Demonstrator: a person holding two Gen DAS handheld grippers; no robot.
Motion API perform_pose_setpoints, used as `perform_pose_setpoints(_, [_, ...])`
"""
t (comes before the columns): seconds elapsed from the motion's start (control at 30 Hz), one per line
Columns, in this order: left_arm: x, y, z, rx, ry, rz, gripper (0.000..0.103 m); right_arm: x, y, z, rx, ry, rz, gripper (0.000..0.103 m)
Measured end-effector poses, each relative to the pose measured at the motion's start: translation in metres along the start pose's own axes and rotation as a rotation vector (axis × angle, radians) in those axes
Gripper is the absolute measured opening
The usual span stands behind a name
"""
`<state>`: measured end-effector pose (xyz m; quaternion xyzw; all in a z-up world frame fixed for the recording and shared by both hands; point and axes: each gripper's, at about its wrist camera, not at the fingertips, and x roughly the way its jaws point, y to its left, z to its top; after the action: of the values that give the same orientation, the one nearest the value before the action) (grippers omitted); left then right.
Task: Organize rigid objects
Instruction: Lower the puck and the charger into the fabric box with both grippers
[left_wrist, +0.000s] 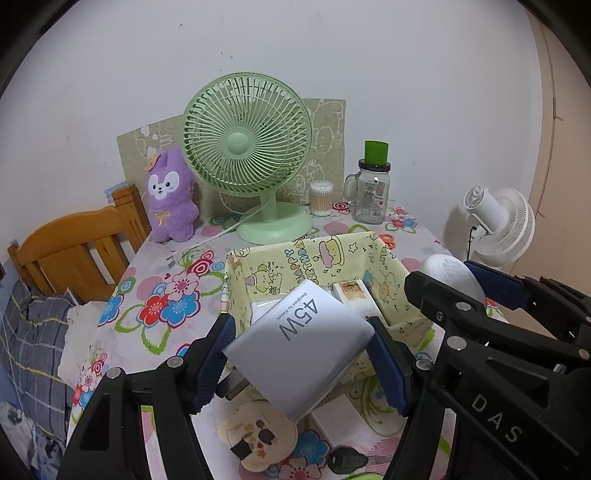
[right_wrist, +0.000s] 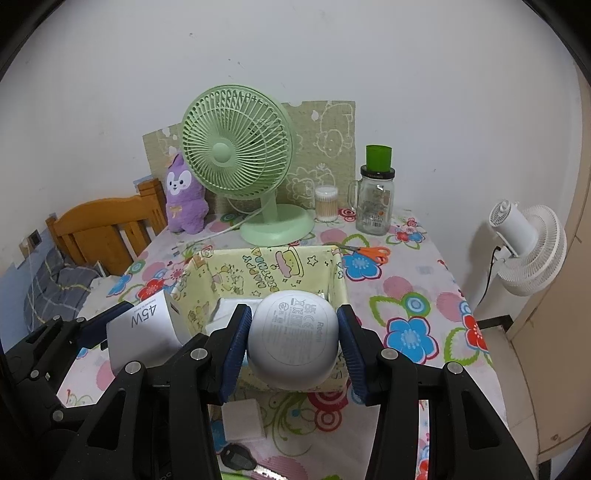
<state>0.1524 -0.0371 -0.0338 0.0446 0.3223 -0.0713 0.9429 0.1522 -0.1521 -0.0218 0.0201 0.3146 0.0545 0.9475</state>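
the landmark here is the pale yellow cartoon-printed fabric storage box (left_wrist: 334, 258), open at the top, on the flower-patterned tablecloth (left_wrist: 162, 295). both held things hang at its near rim, so the coming move, as i judge it, is a short carry forward and down into the box.

the left gripper (left_wrist: 306, 354) is clamped on a white rectangular plastic charger block (left_wrist: 301, 343), its blue ribbed pads pressing two opposite sides. the block's long axis runs from the gripper out toward the box, tilted, with its far corner already over the near wall. its upper face reads "45w" and, in small print, "designed by xiaomi".

the right gripper (right_wrist: 295, 349) is clamped on a white rounded egg-shaped plastic case (right_wrist: 293, 339), pads on its left and right flanks. the case sits over the near wall of the box, nearer the box's right side, while the charger block in the right wrist view is at the box's near left corner. its flat underside faces the camera and reads "redmi", with a row of certification marks and fine print too small to read.

the box's inner back wall carries "happy birthday", seen upside down. inside the box lie white boxy items (left_wrist: 354, 295); how much floor is free i cannot tell. each hand seems about equally near its drop spot.
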Motion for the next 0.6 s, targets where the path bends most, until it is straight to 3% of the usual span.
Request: perform_pose_setpoints(0.6, [0.052, 0.005, 0.020, 0.008, 0.050, 0.000, 0.073, 0.050, -0.007, 0.020, -0.011, 0.017, -0.013, 0.051])
